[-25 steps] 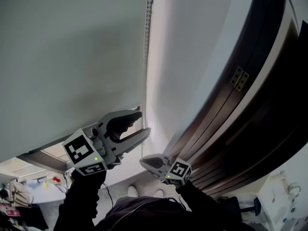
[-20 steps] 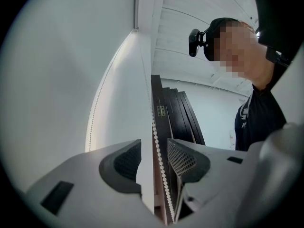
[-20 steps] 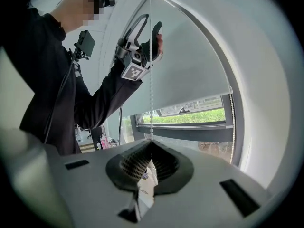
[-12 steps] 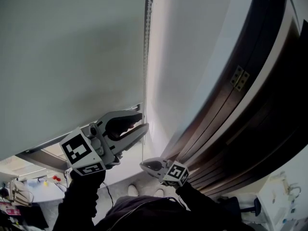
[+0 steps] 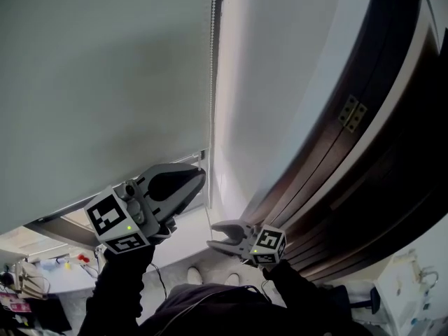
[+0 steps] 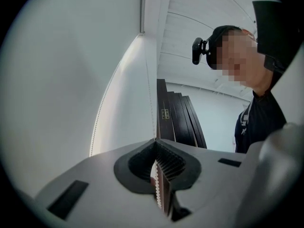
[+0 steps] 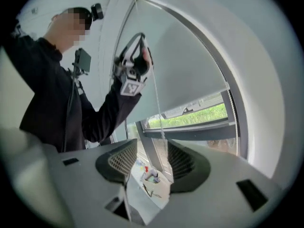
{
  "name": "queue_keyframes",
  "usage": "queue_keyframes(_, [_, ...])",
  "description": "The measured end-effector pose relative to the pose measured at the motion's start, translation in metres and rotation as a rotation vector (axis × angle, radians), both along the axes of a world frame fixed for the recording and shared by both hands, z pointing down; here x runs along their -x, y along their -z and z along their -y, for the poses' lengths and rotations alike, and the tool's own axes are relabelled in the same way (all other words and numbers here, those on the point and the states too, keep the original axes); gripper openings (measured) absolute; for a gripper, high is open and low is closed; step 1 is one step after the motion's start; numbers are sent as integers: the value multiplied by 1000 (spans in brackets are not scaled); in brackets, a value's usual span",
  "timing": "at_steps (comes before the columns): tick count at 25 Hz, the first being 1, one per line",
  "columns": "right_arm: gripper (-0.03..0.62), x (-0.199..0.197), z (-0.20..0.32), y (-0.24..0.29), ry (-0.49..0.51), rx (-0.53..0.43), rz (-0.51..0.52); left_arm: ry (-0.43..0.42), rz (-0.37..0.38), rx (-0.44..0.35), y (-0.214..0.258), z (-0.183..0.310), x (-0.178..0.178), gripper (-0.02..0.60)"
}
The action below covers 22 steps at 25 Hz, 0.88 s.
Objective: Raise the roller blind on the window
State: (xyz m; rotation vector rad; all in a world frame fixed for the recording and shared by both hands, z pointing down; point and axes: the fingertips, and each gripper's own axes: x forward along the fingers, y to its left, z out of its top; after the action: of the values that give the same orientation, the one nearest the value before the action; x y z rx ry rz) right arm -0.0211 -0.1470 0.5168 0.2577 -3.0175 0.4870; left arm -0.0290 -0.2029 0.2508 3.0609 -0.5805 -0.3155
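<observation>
Pinching the bead chain (image 5: 213, 54) at lower centre, the left gripper (image 5: 198, 178) has just been closing on it. The right gripper (image 5: 218, 236) has just been opening, with the chain hanging loose between its jaws. The roller blind (image 5: 105, 82) is covering most of the window at upper left, so most of the raising is likely waiting.

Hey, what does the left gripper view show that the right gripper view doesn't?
Only the left gripper view: the left gripper close up, jaws just closed on the bead chain, plus a dark door frame with a hinge. Only the right gripper view: the right gripper, jaws just opened, the chain running unpinched between them, and the window below the blind. Both: the person, the chain, the left gripper.
</observation>
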Motion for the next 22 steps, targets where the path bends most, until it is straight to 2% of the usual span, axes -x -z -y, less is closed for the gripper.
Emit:
queue_keyframes(2, [233,-12,10,42,-11,-10,90,16,-4,-7,-3,2,4,8])
queue_keyframes(5, [235,-28,23,106,-33,-91,184,23,54,8,-25,3,0,8])
queue_keyframes(8, [219,-38,32,152,-61,-159,241,-1,82,76,-67,5,-8,8])
queue_keyframes(13, [206,-39,41,188,-79,-189,248,-42,29,157,-129,-7,-18,8])
queue_keyframes(16, [215,-31,43,202,-53,-203,227,-30,63,155,-157,-15,-25,8])
queue_keyframes(22, [215,-12,49,222,-30,-244,184,-32,41,213,-194,-25,-25,8])
